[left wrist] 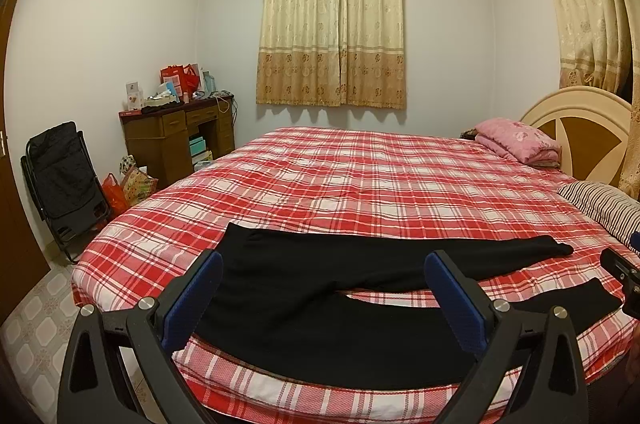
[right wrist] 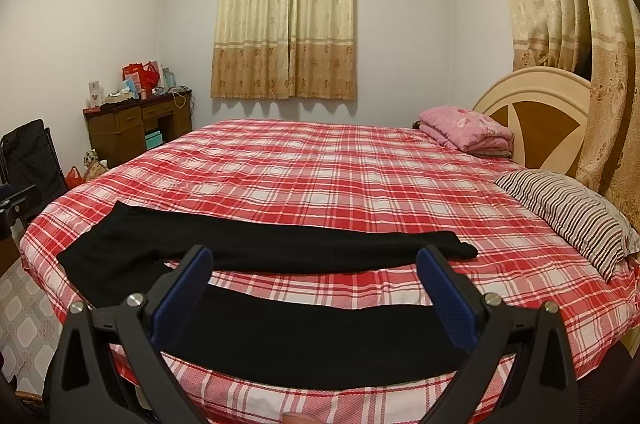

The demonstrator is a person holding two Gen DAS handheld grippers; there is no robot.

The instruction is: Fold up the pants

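**Pants laid flat, both grippers poised wide above the near leg**

The black pants (left wrist: 304,288) lie spread along the near edge of the bed (left wrist: 360,184), waist toward the left, the two legs running rightward and parted in a narrow V, with plaid showing between them. Flat and unbunched, they appear set out for a first fold, leg onto leg. The left gripper (left wrist: 324,288) hangs above the crotch and upper near leg, jaws wide and empty. The right gripper (right wrist: 314,284) hangs over the near leg further toward the cuff, equally wide, holding nothing. Spaced along one leg, the pair seems placed to lift it evenly.
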